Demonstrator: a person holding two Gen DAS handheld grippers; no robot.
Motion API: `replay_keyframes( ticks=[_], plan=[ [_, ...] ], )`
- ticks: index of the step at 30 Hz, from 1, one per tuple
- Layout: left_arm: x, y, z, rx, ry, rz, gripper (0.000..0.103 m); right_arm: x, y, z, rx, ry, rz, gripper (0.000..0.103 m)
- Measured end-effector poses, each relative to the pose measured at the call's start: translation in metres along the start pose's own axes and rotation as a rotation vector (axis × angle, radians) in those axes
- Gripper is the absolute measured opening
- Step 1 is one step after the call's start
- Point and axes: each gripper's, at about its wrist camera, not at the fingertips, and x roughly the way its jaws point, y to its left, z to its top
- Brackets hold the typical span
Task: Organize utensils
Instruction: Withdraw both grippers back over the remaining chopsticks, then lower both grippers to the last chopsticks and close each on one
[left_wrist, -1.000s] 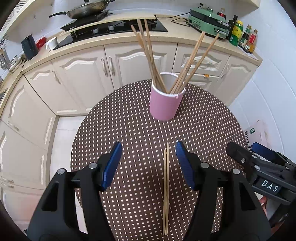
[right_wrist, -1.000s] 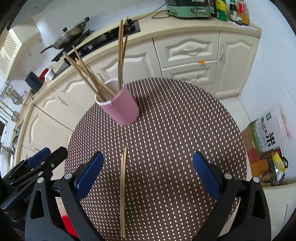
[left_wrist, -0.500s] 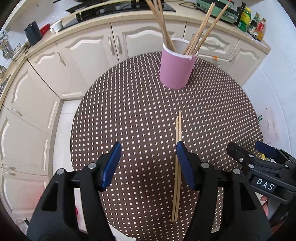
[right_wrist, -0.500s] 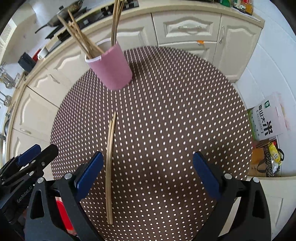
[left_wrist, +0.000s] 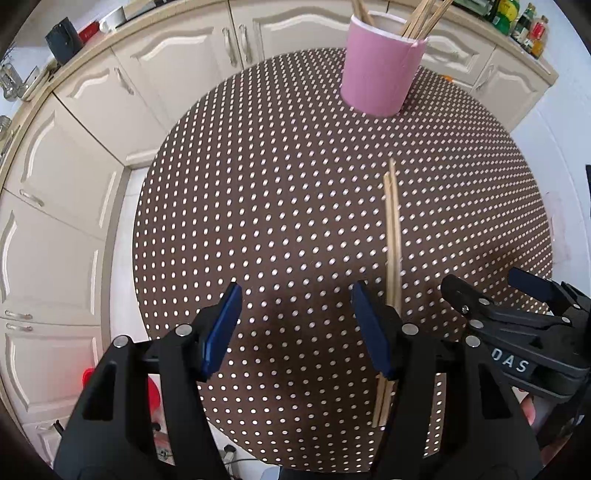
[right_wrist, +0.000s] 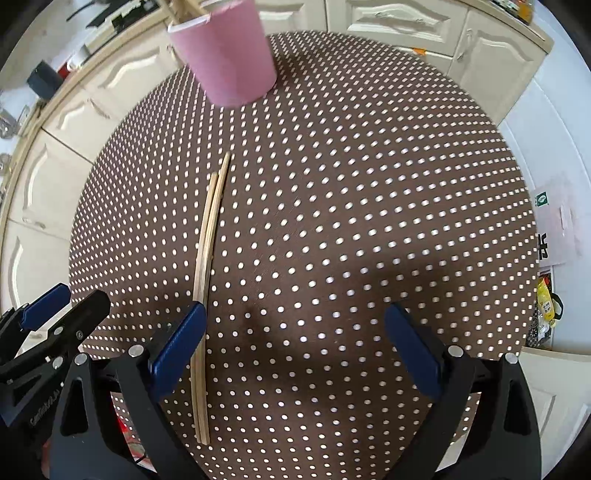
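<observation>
Two loose chopsticks (right_wrist: 207, 258) lie side by side on the dotted round table (right_wrist: 369, 184), toward its near edge, well apart from the pink cup (right_wrist: 225, 55) at the far edge. Left gripper (left_wrist: 295, 325): jaws apart, empty, chopsticks just outside its right finger. Right gripper (right_wrist: 295, 347): jaws wide apart, empty, chopsticks just inside its left finger.

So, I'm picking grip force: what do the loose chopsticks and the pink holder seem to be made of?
Chopsticks: likely bamboo or light wood, going by the pale tan colour, matte surface and thin straight sticks.
Pink holder: possibly plastic or coated ceramic, with a smooth, even pink wall and white inside; the look cannot settle which.
</observation>
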Motion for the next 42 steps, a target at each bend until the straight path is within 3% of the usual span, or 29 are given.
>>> replay_keyframes(
  ticks=[13, 21, 30, 34, 35, 38, 42],
  plan=[
    [0.03, 0.024, -0.007, -0.05, 0.092, 0.017, 0.062, 0.032, 0.024, 0.011, -0.041, 0.068, -0.043, 0.094],
    [0.036, 0.028, -0.001, -0.046, 0.101, 0.014, 0.062, 0.036, 0.029, 0.021, -0.018, 0.043, -0.046, 0.096],
    [0.041, 0.027, 0.01, -0.028, 0.116, 0.024, 0.062, 0.05, 0.048, 0.06, -0.024, 0.011, -0.082, 0.092],
    [0.042, 0.026, 0.014, -0.034, 0.121, 0.026, 0.062, 0.05, 0.065, 0.069, -0.086, -0.005, -0.118, 0.071],
    [0.043, 0.026, 0.016, -0.036, 0.122, 0.024, 0.062, 0.049, 0.067, 0.071, -0.097, -0.013, -0.112, 0.059],
    [0.045, 0.027, 0.019, -0.036, 0.12, 0.015, 0.062, 0.048, 0.074, 0.081, -0.13, -0.032, -0.065, 0.009],
    [0.046, 0.016, 0.031, -0.016, 0.116, -0.019, 0.062, 0.05, 0.061, 0.095, -0.066, -0.012, 0.044, 0.006]
  ],
)
